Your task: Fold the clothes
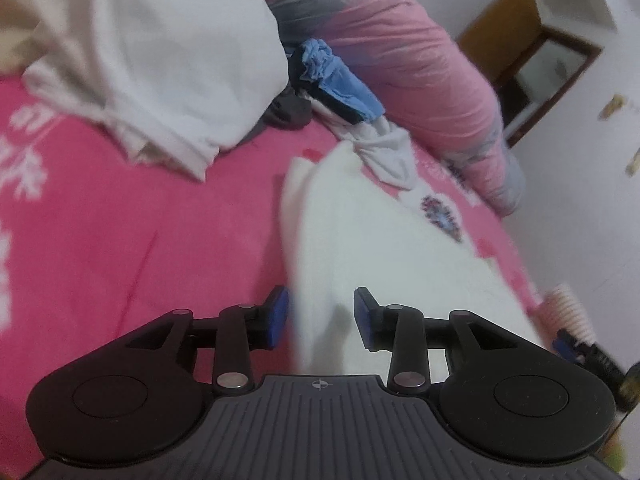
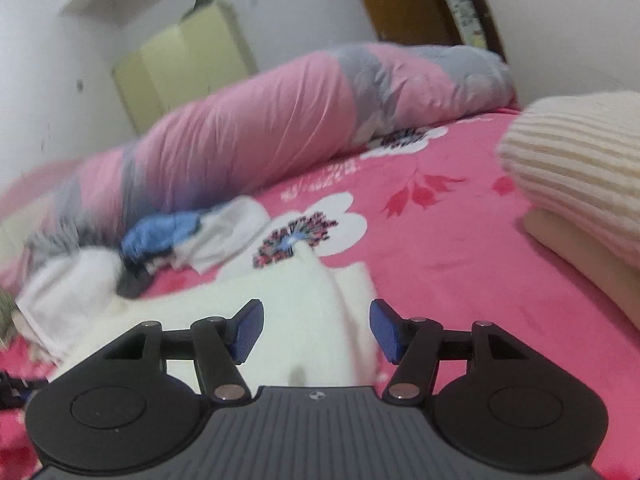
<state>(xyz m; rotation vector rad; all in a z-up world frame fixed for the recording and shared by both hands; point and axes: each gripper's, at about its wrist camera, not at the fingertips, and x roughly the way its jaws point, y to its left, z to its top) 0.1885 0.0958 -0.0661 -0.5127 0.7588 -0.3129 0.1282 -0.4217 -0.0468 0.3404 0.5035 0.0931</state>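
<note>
A pink flower-printed bed sheet [image 2: 460, 248] is seen carrying a soft, light white cloth garment [image 1: 384, 248], laid flat. It is judged limp; its edges are best pinched. The left claw [image 1: 320, 316] and right claw [image 2: 316, 330] are held spread above it.

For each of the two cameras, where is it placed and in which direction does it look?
Left wrist: on the left gripper, jaws open, looking across the pink bed at a white cloth; a striped sleeve shows at right.
Right wrist: on the right gripper, jaws open, facing the same cloth; striped sleeve at right.
Shared: white cloth, blue garment, rolled quilt.
</note>
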